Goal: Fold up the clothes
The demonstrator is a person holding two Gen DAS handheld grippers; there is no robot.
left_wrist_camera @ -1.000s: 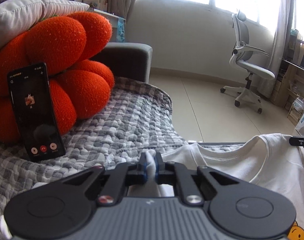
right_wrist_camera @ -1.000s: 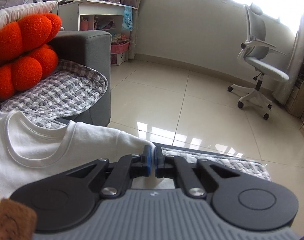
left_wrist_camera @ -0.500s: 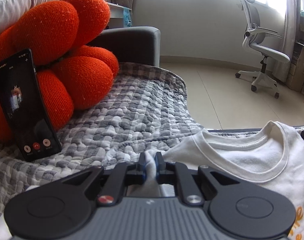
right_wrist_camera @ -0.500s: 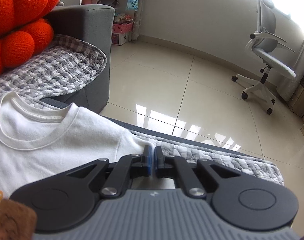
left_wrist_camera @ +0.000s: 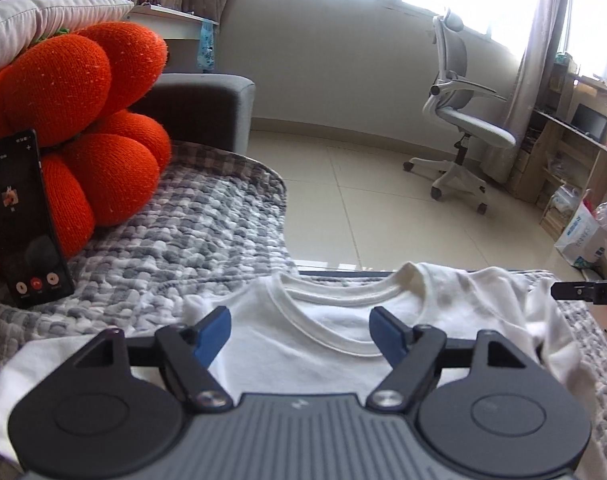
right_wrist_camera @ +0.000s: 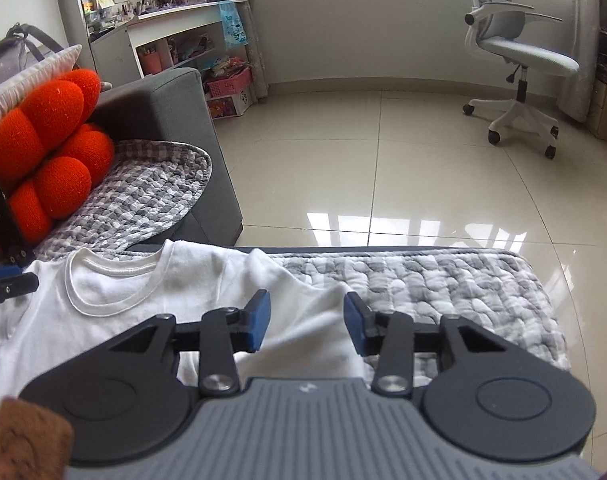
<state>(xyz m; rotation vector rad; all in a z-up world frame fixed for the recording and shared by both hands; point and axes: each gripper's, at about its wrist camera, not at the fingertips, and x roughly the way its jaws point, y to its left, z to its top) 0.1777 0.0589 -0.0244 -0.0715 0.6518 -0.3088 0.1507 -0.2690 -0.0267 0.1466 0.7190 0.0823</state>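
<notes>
Cotton fabric of a white crew-neck T-shirt (left_wrist_camera: pixel 335 344) is spread flat on a grey-and-white checked quilted blanket (left_wrist_camera: pixel 191 248), with the ribbed collar turned toward the far edge of the seat, so that the garment lies open for folding. Above the shirt's left shoulder region the black left gripper with blue pads (left_wrist_camera: pixel 301 334) is held; its jaws are opening, and nothing is pinched between them, the cloth merely lying beneath the gap. Over the opposite shoulder and sleeve the black right gripper with blue pads (right_wrist_camera: pixel 305 322) is held likewise, its jaws also opening, set less wide apart, with bunched white fabric seen under the gap but not pressed by either pad. A symmetric pairing at the two shoulders is judged to have been chosen so that the top edge could be laid down evenly. A rumpled ridge is seen at the sleeve on the right side, which may need smoothing. A black smartphone (left_wrist_camera: pixel 21 220) is propped upright against an orange knitted pumpkin-shaped cushion (left_wrist_camera: pixel 83 128), well apart from the shirt, apparently so that its screen faces the work.
</notes>
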